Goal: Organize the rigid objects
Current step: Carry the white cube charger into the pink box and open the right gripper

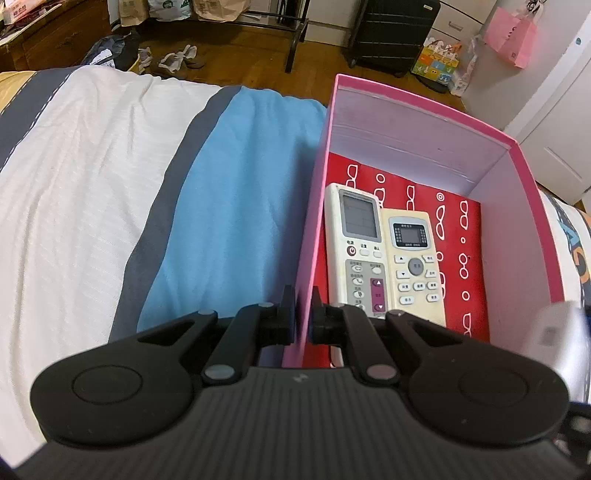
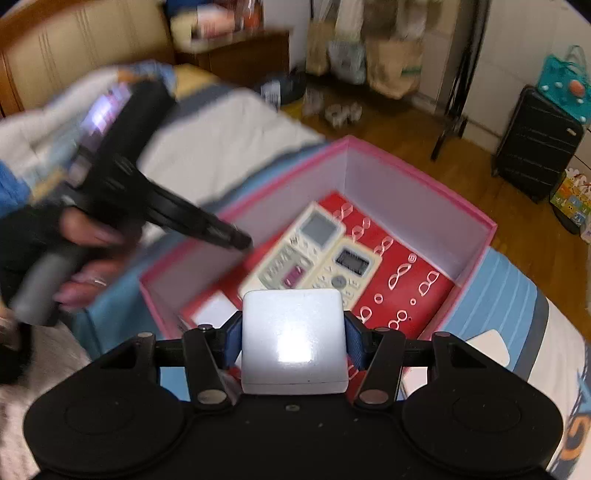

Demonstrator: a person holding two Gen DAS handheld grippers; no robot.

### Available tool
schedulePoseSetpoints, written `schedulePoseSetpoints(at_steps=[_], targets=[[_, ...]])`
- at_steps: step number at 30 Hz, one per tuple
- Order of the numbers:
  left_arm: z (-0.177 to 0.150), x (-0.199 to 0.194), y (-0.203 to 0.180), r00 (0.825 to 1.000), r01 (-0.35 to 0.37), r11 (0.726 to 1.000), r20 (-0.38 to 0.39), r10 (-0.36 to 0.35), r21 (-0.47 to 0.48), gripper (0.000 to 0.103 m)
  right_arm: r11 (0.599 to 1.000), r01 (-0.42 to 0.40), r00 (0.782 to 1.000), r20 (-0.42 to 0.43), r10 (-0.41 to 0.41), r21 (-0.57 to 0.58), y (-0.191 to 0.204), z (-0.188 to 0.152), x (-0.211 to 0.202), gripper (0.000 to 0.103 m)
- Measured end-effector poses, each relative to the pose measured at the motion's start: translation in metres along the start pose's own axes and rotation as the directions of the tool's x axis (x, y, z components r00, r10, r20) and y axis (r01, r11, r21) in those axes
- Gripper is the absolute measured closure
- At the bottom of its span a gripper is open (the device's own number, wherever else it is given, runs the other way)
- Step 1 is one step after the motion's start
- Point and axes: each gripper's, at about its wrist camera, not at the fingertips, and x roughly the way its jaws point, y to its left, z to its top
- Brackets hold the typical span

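Observation:
A pink box (image 1: 424,99) with a red patterned floor sits on the bed. Two remotes lie side by side in it: a white one (image 1: 354,251) and a cream one (image 1: 415,266). My left gripper (image 1: 303,314) is shut on the box's left wall, one finger inside, one outside. My right gripper (image 2: 293,339) is shut on a white square box (image 2: 293,339) and holds it above the near end of the pink box (image 2: 424,181). The remotes (image 2: 314,254) show beyond it. The left gripper (image 2: 236,240) appears blurred at the box's left wall. A blurred white shape (image 1: 561,325) shows at the right edge.
The bed has a blue, white and grey striped cover (image 1: 221,203). A wooden floor lies beyond the bed, with shoes (image 1: 177,59), a black suitcase (image 1: 391,33), paper bags and a metal rack. A white flat object (image 2: 487,347) lies on the bed right of the box.

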Motion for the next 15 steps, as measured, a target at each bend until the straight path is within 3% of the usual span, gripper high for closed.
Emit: schedulePoseSetpoints(at_steps=[5, 12, 15], targets=[[0.001, 0.001, 0.001, 1.000, 0.005, 1.000, 0.001, -0.005, 0.000, 0.097, 0.991, 0.096, 0.984, -0.142, -0.108, -0.090, 0.001, 0.011, 0.040, 0.043], [0.001, 0.001, 0.001, 1.000, 0.005, 1.000, 0.000, -0.005, 0.002, 0.097, 0.987, 0.071, 0.960, -0.258, -0.107, -0.144, 0.008, 0.006, 0.066, 0.044], [0.001, 0.002, 0.001, 1.000, 0.009, 1.000, -0.001, -0.009, 0.003, 0.097, 0.990, 0.057, 0.963, -0.253, -0.089, -0.131, 0.008, 0.003, 0.071, 0.040]])
